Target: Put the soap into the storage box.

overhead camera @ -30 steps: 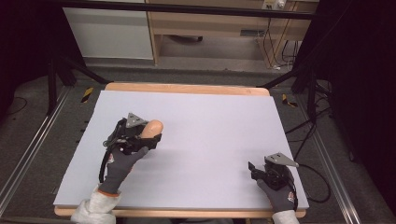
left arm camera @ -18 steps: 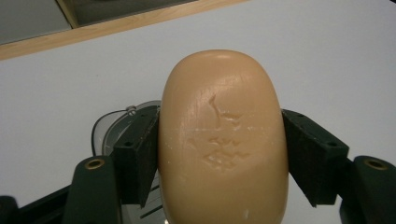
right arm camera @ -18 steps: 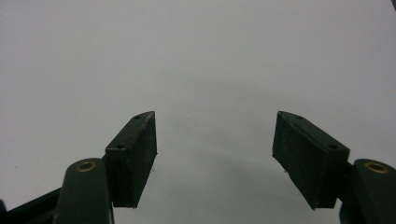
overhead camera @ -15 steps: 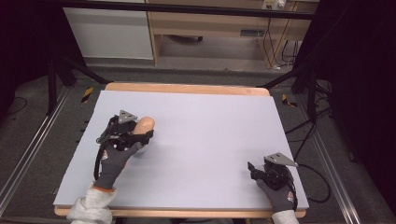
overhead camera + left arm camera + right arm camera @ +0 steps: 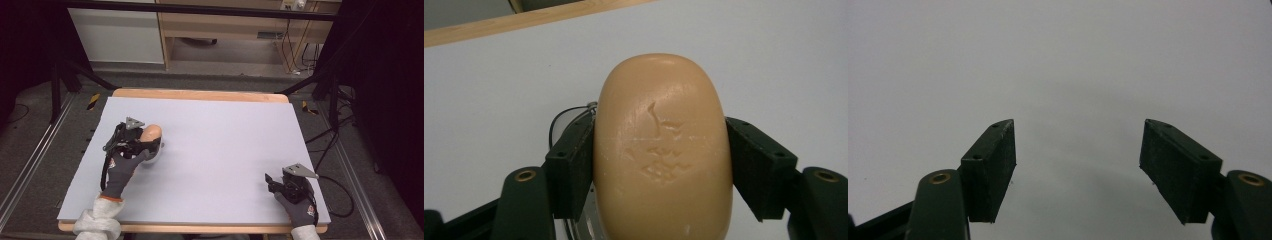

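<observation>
Now you are carrying the tan soap bar, clamped between the left gripper's jaws, toward the left side of the white table and slightly lower than a second ago, probably to set it down, while your empty right gripper is resting with jaws apart near the right corner.

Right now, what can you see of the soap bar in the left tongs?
The soap bar is a tan-orange rounded oval, smooth and waxy-looking, with a faint embossed mark on its top face and a few small scuffs. It is clamped between the two black pads of the left tongs, one pad pressed on each long side, its rounded end sticking out past them. In the high view it sits over the left part of the white table cover; whether it touches the cover I cannot tell.
</observation>
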Demonstrator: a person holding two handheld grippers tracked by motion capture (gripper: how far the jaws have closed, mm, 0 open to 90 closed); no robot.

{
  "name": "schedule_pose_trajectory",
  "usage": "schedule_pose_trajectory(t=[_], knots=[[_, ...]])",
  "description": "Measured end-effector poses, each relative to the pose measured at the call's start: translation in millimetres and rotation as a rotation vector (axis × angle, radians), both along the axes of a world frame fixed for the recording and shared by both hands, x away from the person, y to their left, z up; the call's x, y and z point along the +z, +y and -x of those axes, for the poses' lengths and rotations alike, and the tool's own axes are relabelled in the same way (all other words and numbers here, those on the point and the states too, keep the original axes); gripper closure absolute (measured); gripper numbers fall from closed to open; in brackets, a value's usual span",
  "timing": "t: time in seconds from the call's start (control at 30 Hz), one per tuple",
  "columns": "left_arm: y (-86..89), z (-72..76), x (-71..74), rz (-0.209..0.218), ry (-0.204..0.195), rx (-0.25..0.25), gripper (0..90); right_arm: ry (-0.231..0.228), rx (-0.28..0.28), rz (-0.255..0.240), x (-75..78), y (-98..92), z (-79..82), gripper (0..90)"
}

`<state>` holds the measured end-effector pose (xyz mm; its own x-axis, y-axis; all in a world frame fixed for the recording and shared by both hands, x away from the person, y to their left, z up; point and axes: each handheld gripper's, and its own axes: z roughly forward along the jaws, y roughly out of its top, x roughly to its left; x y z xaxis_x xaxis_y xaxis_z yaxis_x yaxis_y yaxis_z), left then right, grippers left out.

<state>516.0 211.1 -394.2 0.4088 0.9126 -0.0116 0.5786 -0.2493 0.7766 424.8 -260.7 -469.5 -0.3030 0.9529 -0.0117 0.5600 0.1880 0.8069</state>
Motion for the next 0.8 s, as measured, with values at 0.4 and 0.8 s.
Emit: schedule_pose_trajectory(t=[0.4, 0.8], knots=[[2.7, -9.0, -11.0, -0.019, 0.024, 0.024, 31.5, 0.005, 0.003, -0.006, -0.2, 0.7, -0.1, 30.5], [5.9, -12.9, -19.4, -0.031, 0.045, 0.032, 31.5, 0.003, 0.005, 0.001, -0.7, 0.7, -0.4, 30.5]])
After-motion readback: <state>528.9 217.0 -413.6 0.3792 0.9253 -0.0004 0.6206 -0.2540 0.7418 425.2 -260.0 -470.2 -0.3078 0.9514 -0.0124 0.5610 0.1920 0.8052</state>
